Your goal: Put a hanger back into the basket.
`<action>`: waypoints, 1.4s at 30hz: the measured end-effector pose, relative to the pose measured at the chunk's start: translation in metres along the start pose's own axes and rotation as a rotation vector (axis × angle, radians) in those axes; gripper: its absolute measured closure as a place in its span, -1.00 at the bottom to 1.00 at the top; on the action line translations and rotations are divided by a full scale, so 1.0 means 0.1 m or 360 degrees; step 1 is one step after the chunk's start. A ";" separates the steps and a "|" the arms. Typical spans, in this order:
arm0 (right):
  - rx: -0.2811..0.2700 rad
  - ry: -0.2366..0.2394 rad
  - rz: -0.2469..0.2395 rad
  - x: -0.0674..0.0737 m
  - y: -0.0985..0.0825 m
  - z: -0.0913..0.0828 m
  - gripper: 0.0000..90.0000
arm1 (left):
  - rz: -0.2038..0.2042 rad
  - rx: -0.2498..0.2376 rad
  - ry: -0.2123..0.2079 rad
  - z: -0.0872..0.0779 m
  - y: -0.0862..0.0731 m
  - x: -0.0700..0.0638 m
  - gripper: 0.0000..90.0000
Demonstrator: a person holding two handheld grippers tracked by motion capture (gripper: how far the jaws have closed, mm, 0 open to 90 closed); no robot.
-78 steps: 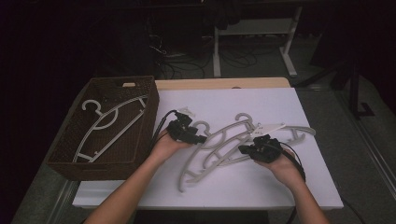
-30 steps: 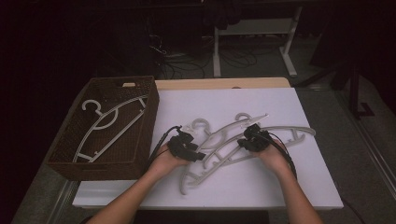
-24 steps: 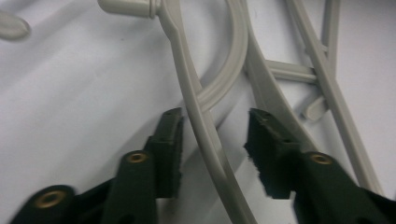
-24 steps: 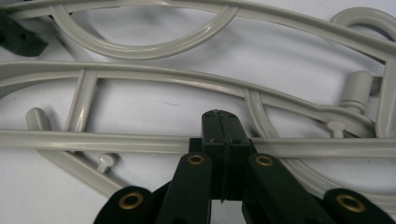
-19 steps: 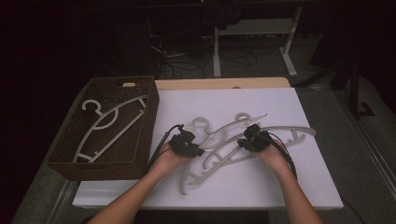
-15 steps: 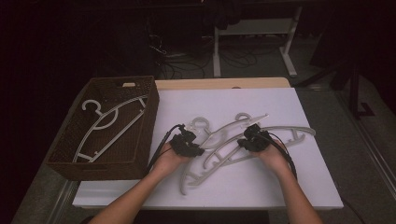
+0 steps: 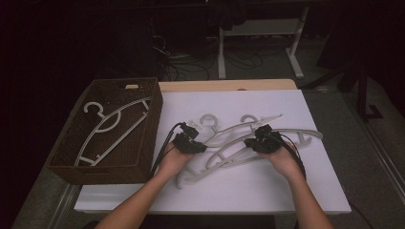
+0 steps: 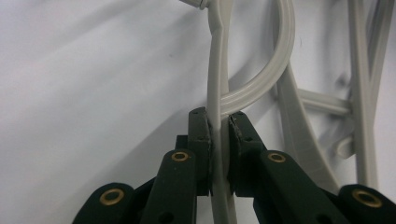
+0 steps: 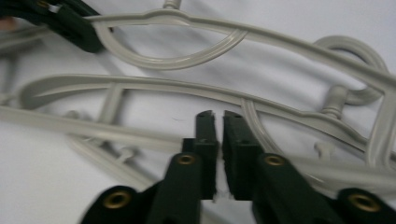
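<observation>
Left gripper view: pale grey plastic hanger (image 8: pixel 215 93), thin ribbed arm, curved bar.

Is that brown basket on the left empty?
No, the high view shows one pale hanger lying inside the brown basket, beside the white table top.

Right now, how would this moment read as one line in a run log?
left gripper: just closed, shut on hanger | right gripper: nearly shut, nothing visibly held | basket: holds one hanger
</observation>
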State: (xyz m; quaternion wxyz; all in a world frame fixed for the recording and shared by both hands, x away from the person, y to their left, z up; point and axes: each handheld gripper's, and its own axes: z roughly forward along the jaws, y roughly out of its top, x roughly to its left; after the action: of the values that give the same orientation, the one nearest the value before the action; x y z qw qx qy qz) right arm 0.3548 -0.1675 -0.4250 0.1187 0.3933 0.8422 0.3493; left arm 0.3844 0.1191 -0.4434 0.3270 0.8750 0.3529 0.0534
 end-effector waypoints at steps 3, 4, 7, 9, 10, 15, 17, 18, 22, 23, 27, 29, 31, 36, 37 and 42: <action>-0.0039 0.0041 0.0012 0.01 -0.02 -0.13 0.65 | -0.0018 -0.0041 0.0008 -0.07 0.05 0.03 0.82; -0.0053 0.0051 0.0011 0.01 -0.03 -0.17 0.59 | -0.0021 -0.0055 0.0010 -0.10 0.07 0.04 0.82; -0.0076 0.0076 0.0008 0.03 -0.07 -0.26 0.41 | -0.0020 -0.0097 0.0015 -0.22 0.15 0.05 0.82; -0.0079 0.0088 0.0017 0.05 -0.10 -0.31 0.28 | -0.0013 -0.0129 0.0012 -0.32 0.21 0.04 0.82; -0.0079 0.0095 0.0020 0.06 -0.11 -0.33 0.23 | -0.0011 -0.0148 0.0013 -0.36 0.24 0.03 0.82; -0.0094 0.0098 0.0038 0.07 -0.21 -0.42 0.00 | 0.0038 -0.0194 0.0017 -0.64 0.41 -0.03 0.83; -0.0101 0.0104 0.0046 0.07 -0.25 -0.45 -0.06 | 0.0065 -0.0210 0.0032 -0.77 0.48 -0.04 0.83; -0.0099 0.0107 0.0053 0.07 -0.27 -0.46 -0.10 | 0.0079 -0.0214 0.0042 -0.84 0.52 -0.05 0.83; -0.0115 0.0071 0.0074 0.04 -0.30 -0.48 -0.30 | 0.0135 -0.0208 0.0072 -1.12 0.63 -0.02 0.83; -0.0124 0.0072 0.0084 0.03 -0.30 -0.48 -0.34 | 0.0150 -0.0202 0.0093 -1.19 0.65 0.00 0.83; -0.0141 0.0060 0.0091 0.02 -0.30 -0.47 -0.45 | 0.0176 -0.0208 0.0137 -1.46 0.66 0.16 0.83; -0.0148 0.0060 0.0086 0.02 -0.29 -0.46 -0.51 | 0.0180 -0.0229 0.0138 -1.59 0.64 0.28 0.83; -0.0147 0.0060 0.0080 0.03 -0.28 -0.44 -0.57 | 0.0164 -0.0236 0.0171 -1.72 0.59 0.41 0.83; -0.0127 0.0064 0.0058 0.05 -0.28 -0.40 -0.69 | 0.0117 -0.0231 0.0299 -2.02 0.41 0.79 0.83; -0.0121 0.0059 0.0066 0.05 -0.28 -0.39 -0.70 | 0.0105 -0.0236 0.0330 -2.08 0.37 0.87 0.82; -0.0107 0.0033 0.0065 0.04 -0.28 -0.37 -0.70 | 0.0036 -0.0223 0.0468 -2.36 0.13 1.27 0.83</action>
State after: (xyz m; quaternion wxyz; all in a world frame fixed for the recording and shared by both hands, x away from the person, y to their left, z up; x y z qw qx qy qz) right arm 0.3180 -0.1953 -0.4169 0.1160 0.4025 0.8230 0.3836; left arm 0.4101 0.3212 -0.2690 0.3313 0.8368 0.3825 0.2090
